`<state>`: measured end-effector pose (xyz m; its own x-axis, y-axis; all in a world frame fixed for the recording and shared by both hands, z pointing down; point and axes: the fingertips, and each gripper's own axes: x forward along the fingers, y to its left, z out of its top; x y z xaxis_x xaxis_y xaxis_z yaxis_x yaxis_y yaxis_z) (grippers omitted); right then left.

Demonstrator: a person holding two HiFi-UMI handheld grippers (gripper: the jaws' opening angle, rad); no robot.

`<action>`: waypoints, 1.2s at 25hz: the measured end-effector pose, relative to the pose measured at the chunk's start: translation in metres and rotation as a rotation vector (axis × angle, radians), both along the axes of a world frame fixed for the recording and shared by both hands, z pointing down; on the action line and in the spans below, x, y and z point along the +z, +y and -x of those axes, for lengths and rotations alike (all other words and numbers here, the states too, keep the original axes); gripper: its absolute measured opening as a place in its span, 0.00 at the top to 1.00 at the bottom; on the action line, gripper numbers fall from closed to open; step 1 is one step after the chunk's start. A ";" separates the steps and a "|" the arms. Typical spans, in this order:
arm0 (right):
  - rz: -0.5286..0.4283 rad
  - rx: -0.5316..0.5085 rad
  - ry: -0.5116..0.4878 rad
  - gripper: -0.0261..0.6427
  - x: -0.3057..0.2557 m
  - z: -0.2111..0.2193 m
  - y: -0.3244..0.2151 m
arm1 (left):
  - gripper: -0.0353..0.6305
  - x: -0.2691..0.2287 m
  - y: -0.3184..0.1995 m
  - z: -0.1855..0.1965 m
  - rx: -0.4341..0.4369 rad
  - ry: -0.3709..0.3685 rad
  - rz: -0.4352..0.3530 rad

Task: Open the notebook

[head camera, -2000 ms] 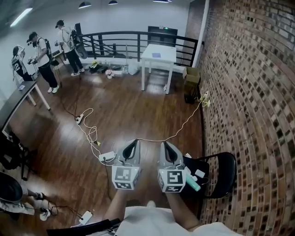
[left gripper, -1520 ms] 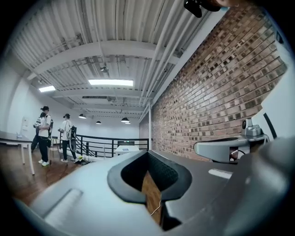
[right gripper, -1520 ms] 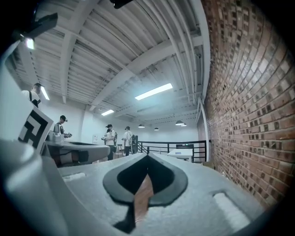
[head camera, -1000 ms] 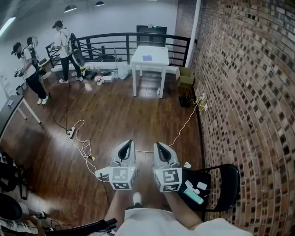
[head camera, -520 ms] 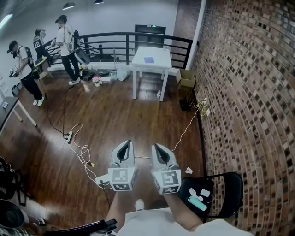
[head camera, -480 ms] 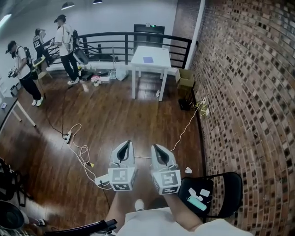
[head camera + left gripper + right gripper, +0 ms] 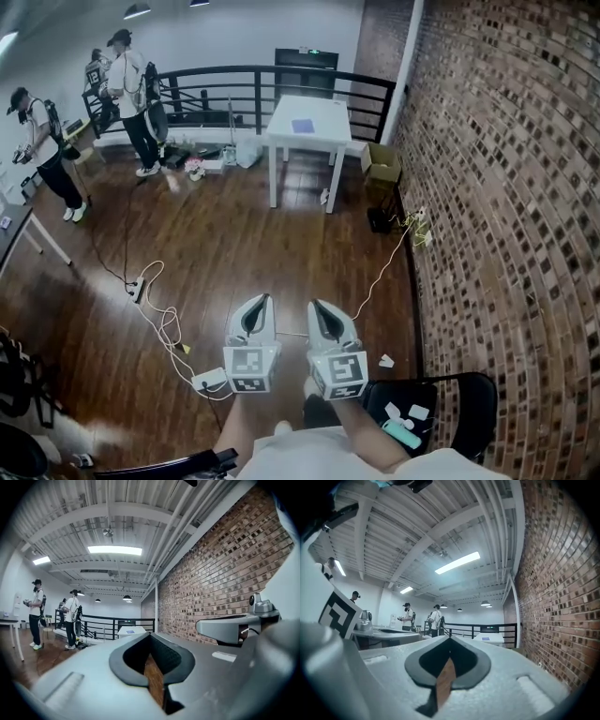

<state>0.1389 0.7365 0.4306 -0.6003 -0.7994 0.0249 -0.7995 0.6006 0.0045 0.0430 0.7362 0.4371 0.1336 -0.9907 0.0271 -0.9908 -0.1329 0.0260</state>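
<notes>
Approach phase. Left tool and right tool, each pressed together and empty, point level above the floor. The chair has drawn nearer; the notebook lies far off on the white tabletop, not yet within reach.
</notes>
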 end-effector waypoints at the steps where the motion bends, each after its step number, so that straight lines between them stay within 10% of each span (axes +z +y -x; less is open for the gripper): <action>1: -0.003 0.000 -0.011 0.97 -0.002 -0.001 -0.012 | 0.92 -0.004 -0.012 0.000 -0.004 -0.002 -0.006; 14: -0.090 -0.022 -0.104 0.97 -0.050 -0.025 -0.173 | 0.92 -0.046 -0.158 -0.037 0.006 -0.059 -0.092; 30: -0.013 -0.027 -0.078 0.98 -0.018 -0.065 -0.243 | 0.92 -0.022 -0.221 -0.053 -0.123 -0.075 -0.039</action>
<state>0.2040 0.4936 0.4121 -0.6216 -0.7826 -0.0329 -0.7811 0.6225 -0.0488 0.0960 0.5153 0.4152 0.0103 -0.9999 -0.0065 -0.9986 -0.0099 -0.0513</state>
